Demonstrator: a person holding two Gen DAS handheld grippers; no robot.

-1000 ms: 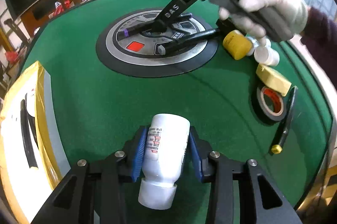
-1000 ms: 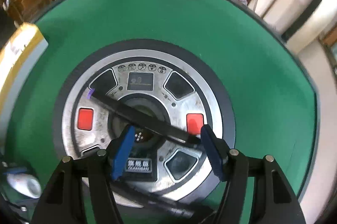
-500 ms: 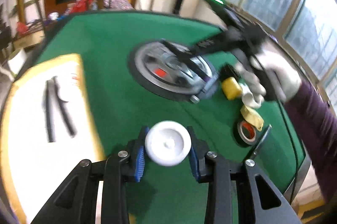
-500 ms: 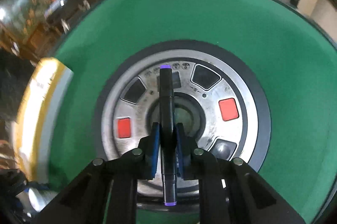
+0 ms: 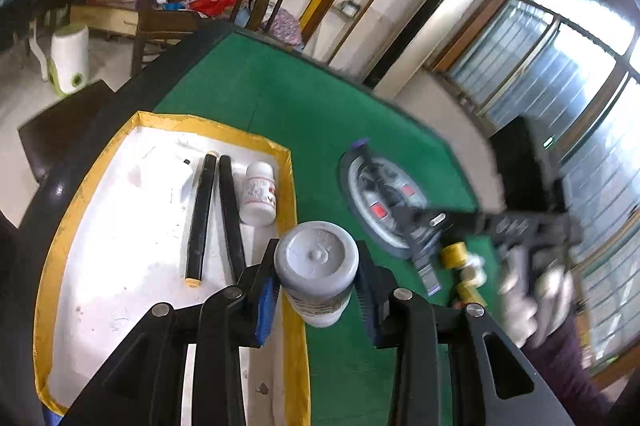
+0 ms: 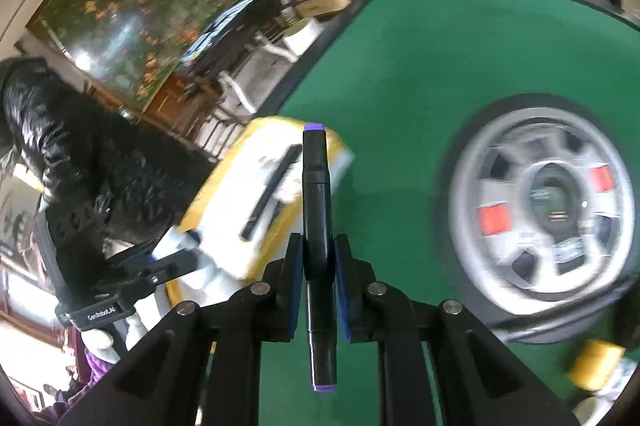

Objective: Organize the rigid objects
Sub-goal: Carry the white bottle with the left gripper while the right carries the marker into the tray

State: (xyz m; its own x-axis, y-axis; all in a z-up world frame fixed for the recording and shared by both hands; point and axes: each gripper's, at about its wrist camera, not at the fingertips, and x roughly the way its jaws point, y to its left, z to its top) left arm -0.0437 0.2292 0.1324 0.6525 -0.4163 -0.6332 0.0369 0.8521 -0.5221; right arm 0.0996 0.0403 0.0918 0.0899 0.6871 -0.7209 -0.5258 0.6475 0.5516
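Observation:
My left gripper point(image 5: 316, 286) is shut on a white bottle point(image 5: 318, 276), held upright with its base toward the camera, above the right edge of the white yellow-rimmed tray point(image 5: 120, 266). In the tray lie two black sticks point(image 5: 202, 218) and another white bottle point(image 5: 261, 193). My right gripper point(image 6: 318, 274) is shut on a black marker with purple ends point(image 6: 317, 226), held above the green table, pointing toward the tray point(image 6: 236, 209). The right gripper with its marker point(image 5: 368, 161) also shows blurred in the left wrist view.
A round silver and black hub with red buttons point(image 6: 544, 201) sits in the middle of the green table point(image 6: 400, 65). A yellow spool point(image 5: 454, 254) and small bottles lie right of the hub. The person's dark jacket point(image 6: 60, 165) is at the left.
My left gripper carried the white bottle left to the tray's edge. My right gripper closed on the marker, lifted it off the hub and swung left toward the tray.

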